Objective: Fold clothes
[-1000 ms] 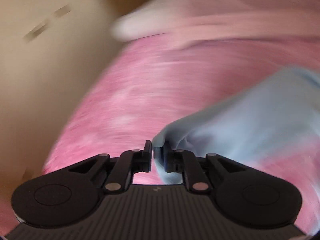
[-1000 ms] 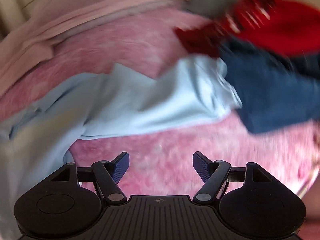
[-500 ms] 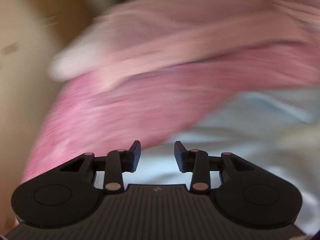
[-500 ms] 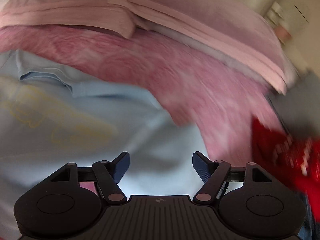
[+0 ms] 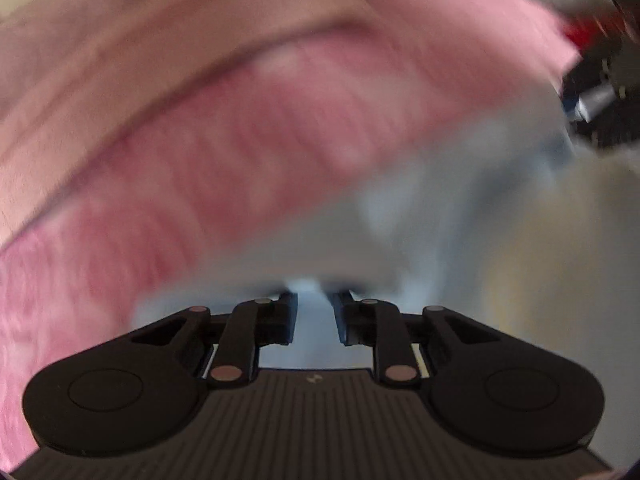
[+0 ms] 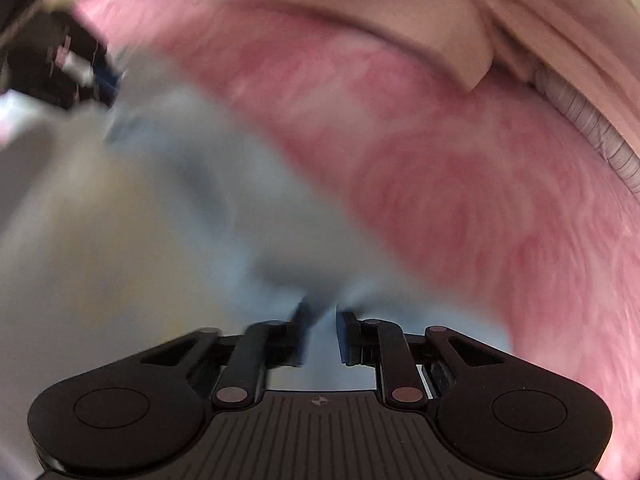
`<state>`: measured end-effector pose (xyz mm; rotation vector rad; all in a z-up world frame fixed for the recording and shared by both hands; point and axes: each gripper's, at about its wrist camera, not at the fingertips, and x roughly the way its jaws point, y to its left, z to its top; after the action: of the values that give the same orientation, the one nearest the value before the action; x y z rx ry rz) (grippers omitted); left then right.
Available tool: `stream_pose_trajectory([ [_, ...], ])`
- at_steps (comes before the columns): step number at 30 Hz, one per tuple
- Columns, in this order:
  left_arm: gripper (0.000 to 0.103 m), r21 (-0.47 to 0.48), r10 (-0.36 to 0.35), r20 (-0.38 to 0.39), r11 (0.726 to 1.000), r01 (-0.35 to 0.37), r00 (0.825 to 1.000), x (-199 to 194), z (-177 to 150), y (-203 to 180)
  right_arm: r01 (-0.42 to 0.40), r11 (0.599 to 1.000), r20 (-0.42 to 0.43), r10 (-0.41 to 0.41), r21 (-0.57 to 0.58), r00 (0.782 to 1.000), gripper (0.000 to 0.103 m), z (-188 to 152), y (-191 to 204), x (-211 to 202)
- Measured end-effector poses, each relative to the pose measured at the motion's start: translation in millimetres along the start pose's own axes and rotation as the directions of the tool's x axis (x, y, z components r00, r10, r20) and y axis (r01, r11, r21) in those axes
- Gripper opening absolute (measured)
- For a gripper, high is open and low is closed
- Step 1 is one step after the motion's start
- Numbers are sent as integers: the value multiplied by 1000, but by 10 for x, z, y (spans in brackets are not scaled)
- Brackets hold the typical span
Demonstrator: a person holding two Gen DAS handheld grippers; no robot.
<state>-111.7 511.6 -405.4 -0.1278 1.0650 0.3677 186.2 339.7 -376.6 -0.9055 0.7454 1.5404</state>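
Note:
A light blue shirt (image 5: 420, 216) lies on a pink fuzzy blanket (image 5: 240, 148); both views are blurred by motion. My left gripper (image 5: 314, 300) has its jaws narrowed around a fold of the blue fabric. My right gripper (image 6: 322, 314) is likewise closed on the blue shirt (image 6: 192, 208) at its edge. Each gripper shows in the other's view: the right one at the upper right of the left wrist view (image 5: 600, 108), the left one at the upper left of the right wrist view (image 6: 60, 68).
Pale pink folded bedding (image 6: 520, 20) lies along the far edge of the pink blanket (image 6: 460, 152). A red garment (image 5: 580, 32) shows at the upper right of the left wrist view.
Both grippers were open half a second ago and have closed on the blue shirt. Both have moved down close to the fabric, facing each other.

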Motion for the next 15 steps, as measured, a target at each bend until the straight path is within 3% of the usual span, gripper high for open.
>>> stream_pose_trajectory([
  [1,16,-39,16,15,999,-15,1000,-8,37,75,72,995,50,-75,72,996,18,138,-138,26],
  [3,16,-117,49,44,992,-44,998,-23,110,226,237,945,114,-267,224,957,18,378,-431,40],
  [5,16,-196,85,70,978,-70,994,-39,184,377,297,898,124,-352,323,928,18,488,-651,-53],
  [6,16,-235,103,82,969,-82,991,-46,221,452,273,890,116,-334,366,935,18,490,-733,-120],
  [10,17,-355,161,103,928,-115,982,-123,244,693,67,894,123,-135,444,983,18,100,-666,-418],
  [13,17,-335,112,16,937,-101,994,-421,-412,529,-29,873,106,-26,487,994,18,-374,-383,-690],
  [15,17,-340,79,-42,936,-88,996,-640,-863,412,-69,834,91,22,547,996,18,-772,-147,-902],
])
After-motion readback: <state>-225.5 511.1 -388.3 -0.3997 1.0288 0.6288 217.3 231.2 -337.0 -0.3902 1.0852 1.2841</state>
